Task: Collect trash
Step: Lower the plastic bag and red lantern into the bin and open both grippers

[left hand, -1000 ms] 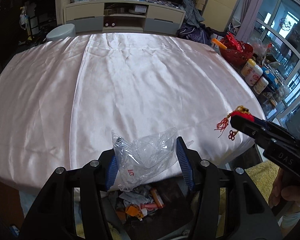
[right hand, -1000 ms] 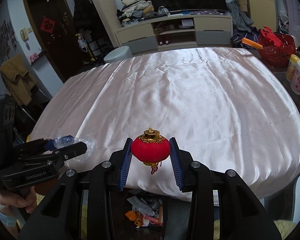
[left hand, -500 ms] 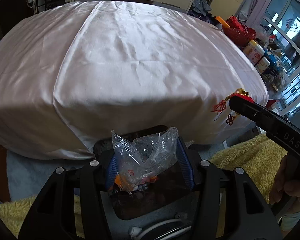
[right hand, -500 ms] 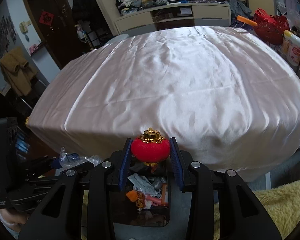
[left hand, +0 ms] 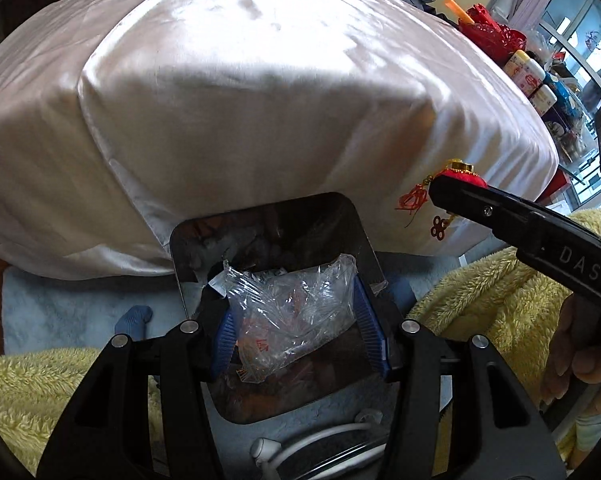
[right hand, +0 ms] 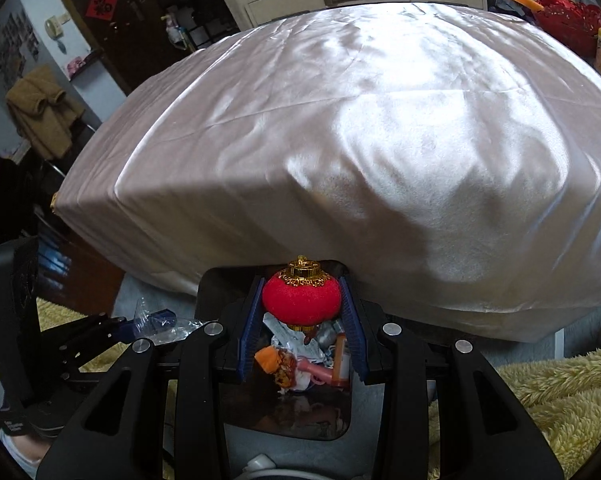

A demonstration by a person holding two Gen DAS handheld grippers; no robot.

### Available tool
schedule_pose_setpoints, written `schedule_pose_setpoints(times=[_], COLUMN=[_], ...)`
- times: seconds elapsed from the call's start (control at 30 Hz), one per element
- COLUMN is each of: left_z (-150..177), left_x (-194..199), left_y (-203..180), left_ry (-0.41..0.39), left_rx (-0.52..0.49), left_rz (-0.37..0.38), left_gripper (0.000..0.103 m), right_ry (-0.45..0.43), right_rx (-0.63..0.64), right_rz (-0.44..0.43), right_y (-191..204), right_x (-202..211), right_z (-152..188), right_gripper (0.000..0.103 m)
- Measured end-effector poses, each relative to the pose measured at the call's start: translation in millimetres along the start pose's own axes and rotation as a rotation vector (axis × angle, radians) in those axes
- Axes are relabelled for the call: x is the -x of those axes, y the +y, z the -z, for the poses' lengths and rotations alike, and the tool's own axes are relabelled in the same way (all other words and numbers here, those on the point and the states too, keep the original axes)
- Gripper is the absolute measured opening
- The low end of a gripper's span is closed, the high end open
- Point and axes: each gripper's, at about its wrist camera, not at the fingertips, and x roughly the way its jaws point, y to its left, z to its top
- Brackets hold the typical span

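A crumpled clear plastic bag (left hand: 288,308) with red print is pinched between the blue pads of my left gripper (left hand: 294,320), directly above an open metal trash bin (left hand: 180,264) on the floor. My right gripper (right hand: 302,312) is shut on a small red lantern ornament (right hand: 300,298) with a gold cap, over the same bin (right hand: 208,280); wrappers and scraps (right hand: 300,356) fill the bottom. From the left wrist view the right gripper (left hand: 440,196) comes in at the right, the lantern (left hand: 462,174) and its red tassel (left hand: 414,200) hanging from it. The left gripper (right hand: 140,326) with its bag shows at lower left of the right wrist view.
A table draped in pale pink satin cloth (left hand: 260,80) overhangs the bin's far side. Fluffy yellow fabric (left hand: 484,300) lies on both sides of the bin. A white cable (left hand: 320,440) lies near the bin. Bottles (left hand: 524,68) and a red basket (left hand: 492,36) stand at far right.
Both grippers have dropped from table height down over the bin, tilting further down. The bag and the lantern stay gripped. The bin's opening now fills the lower centre.
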Motion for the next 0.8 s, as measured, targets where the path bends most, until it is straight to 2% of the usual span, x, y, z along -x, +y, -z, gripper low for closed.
schedule_pose_setpoints(times=[0.27, 0.53, 0.6, 0.67, 0.8], left_z=[8.6, 11.0, 11.0, 10.5, 8.7], left_x=[-18.9, -29.2, -29.8, -29.5, -28.8], left_y=[5.4, -0.6, -1.6, -1.8, -1.1], left_ry=[0.049, 0.082, 0.086, 0.087, 0.084], left_rx=[0.009, -0.032, -0.036, -0.038, -0.037], left_rz=[-0.009, -0.026, -0.025, -0.024, -0.023], left_gripper=[0.051, 0.054, 0.056, 0.062, 0.067], right_ry=[0.073, 0.097, 0.102, 0.108, 0.107], right_rx=[0.004, 0.006, 0.009, 0.012, 0.012], right_rz=[-0.011, -0.081, -0.084, -0.086, -0.078], right_y=[-4.7, 0.5, 2.2, 4.7, 4.2], right_x=[-20.9, -28.9, -31.4, -33.6, -33.3], right_z=[8.4, 8.3, 8.1, 6.9, 6.8], right_gripper=[0.038, 0.040, 0.040, 0.040, 0.056])
